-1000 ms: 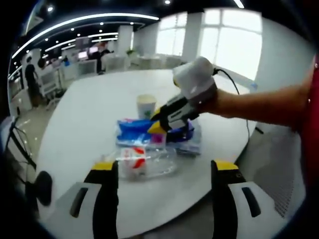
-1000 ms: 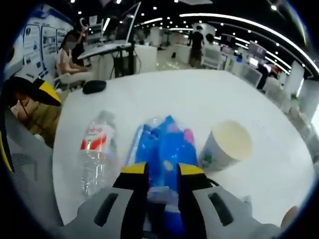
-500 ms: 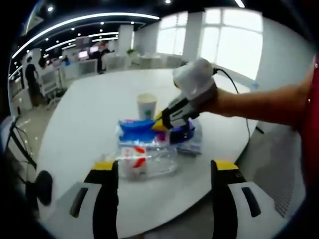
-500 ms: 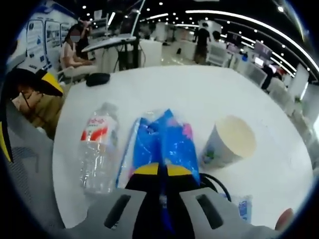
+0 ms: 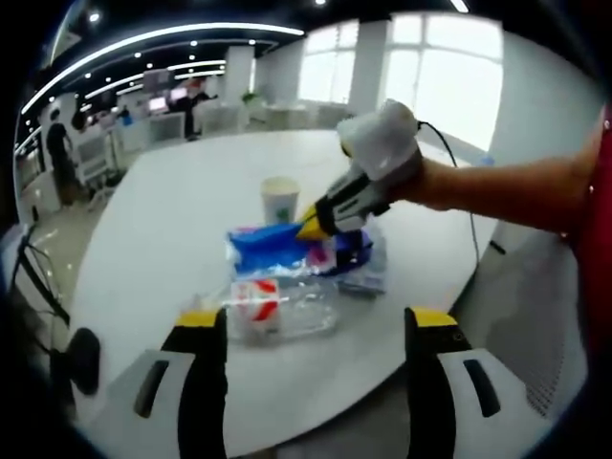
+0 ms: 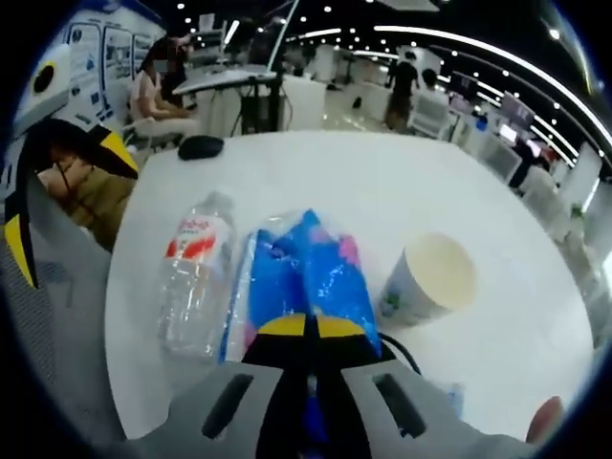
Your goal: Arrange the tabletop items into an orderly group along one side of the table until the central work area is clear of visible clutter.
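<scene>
A blue plastic packet (image 5: 270,247) lies mid-table beside a clear water bottle (image 5: 277,311) with a red label, which lies on its side. A paper cup (image 5: 279,199) stands behind them. My right gripper (image 5: 311,228) comes in from the right and is shut on the packet's edge. In the right gripper view its jaws (image 6: 306,327) pinch the blue packet (image 6: 306,273), with the bottle (image 6: 196,282) on the left and the cup (image 6: 426,282) on the right. My left gripper (image 5: 316,320) hangs open near the table edge, short of the bottle, holding nothing.
The white round table (image 5: 163,210) has bare surface beyond the cup. A second clear-blue packet (image 5: 363,270) lies under the right gripper. A black mouse (image 6: 201,146) sits at the table's far edge. A seated person and office desks are beyond.
My right gripper's jaws have shut on the blue packet and risen slightly with its edge. The left gripper, bottle and cup have stayed put.
</scene>
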`<act>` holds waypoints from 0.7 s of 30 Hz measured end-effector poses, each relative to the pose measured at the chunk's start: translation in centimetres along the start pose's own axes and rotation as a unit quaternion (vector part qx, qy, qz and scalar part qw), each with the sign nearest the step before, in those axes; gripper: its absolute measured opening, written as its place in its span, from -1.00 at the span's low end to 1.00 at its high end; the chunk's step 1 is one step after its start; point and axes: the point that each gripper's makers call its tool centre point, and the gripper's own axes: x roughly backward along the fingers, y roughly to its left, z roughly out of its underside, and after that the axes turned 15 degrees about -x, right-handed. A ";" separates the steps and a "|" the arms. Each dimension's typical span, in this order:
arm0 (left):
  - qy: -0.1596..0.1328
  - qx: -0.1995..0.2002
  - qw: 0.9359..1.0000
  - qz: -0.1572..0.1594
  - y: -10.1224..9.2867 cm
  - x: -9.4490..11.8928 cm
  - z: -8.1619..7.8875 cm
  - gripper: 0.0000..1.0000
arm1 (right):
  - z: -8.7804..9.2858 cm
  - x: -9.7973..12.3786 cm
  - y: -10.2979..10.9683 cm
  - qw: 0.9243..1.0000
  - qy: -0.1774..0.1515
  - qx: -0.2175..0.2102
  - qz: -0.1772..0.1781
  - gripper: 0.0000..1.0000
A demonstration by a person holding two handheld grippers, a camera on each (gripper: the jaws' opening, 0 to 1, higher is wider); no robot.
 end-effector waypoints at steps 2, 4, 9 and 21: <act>0.000 0.000 1.000 0.000 0.0 0.0 0.0 0.45 | 0.0 0.5 0.0 1.000 0.001 0.006 -0.003 -0.98; 0.002 -0.002 1.000 0.000 0.0 0.0 0.0 0.45 | -0.1 1.0 -0.1 1.000 0.000 0.011 -0.005 -0.98; 0.004 -0.004 1.000 0.002 -0.1 -0.1 0.1 0.45 | -0.2 2.2 0.3 1.000 -0.004 0.007 -0.019 -0.98; 0.006 -0.010 1.000 0.004 -0.2 -0.1 0.1 0.45 | -0.5 6.7 0.3 0.998 -0.022 0.023 -0.051 -0.98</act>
